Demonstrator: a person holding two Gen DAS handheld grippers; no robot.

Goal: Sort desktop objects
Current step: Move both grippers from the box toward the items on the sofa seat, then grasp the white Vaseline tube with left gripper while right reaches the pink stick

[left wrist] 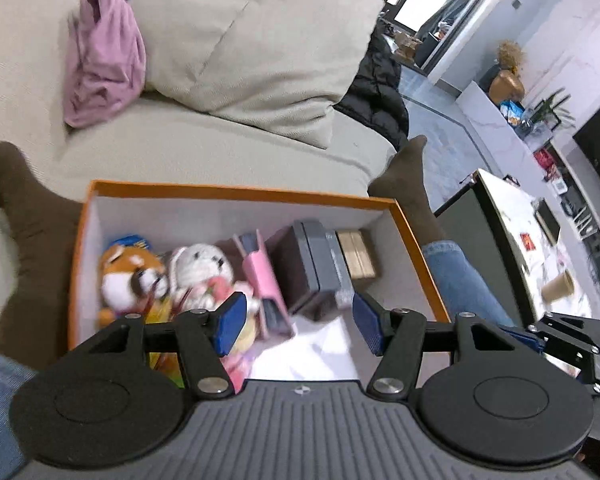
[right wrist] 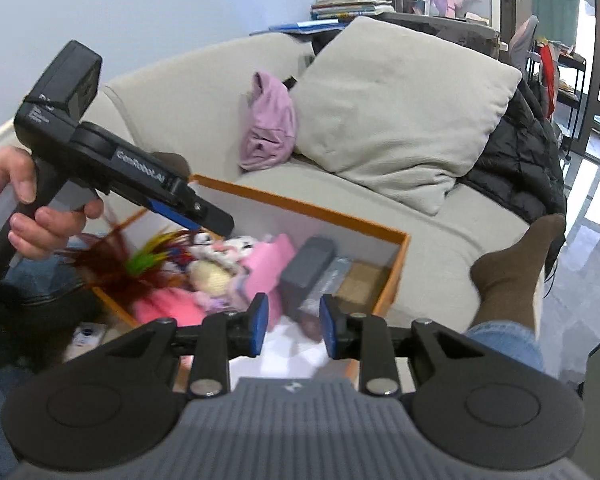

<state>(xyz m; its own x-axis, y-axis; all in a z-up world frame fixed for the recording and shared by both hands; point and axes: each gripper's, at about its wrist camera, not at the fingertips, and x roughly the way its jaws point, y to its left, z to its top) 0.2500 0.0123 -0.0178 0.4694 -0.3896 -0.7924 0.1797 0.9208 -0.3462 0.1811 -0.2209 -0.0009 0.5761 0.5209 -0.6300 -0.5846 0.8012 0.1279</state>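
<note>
An orange box (left wrist: 236, 193) with white inside walls holds an orange plush fox (left wrist: 130, 276), a white plush (left wrist: 202, 266), a pink case (left wrist: 262, 276), a dark grey box (left wrist: 312, 260) and a small tan box (left wrist: 358, 254). My left gripper (left wrist: 298, 326) is open and empty above the box's near end. In the right wrist view the orange box (right wrist: 396, 272) holds the pink case (right wrist: 268, 258), the grey box (right wrist: 308, 266) and a feather toy (right wrist: 140, 260). My right gripper (right wrist: 293, 325) is open and empty above the box. The left gripper (right wrist: 216, 216) reaches in from the left, hand-held.
The box rests between the person's legs in brown socks (left wrist: 408, 176) and jeans, against a beige sofa (left wrist: 180, 148). A cushion (left wrist: 252, 44), a purple cloth (left wrist: 104, 60) and a black jacket (left wrist: 380, 88) lie on the sofa. A marble coffee table (left wrist: 532, 240) stands at right.
</note>
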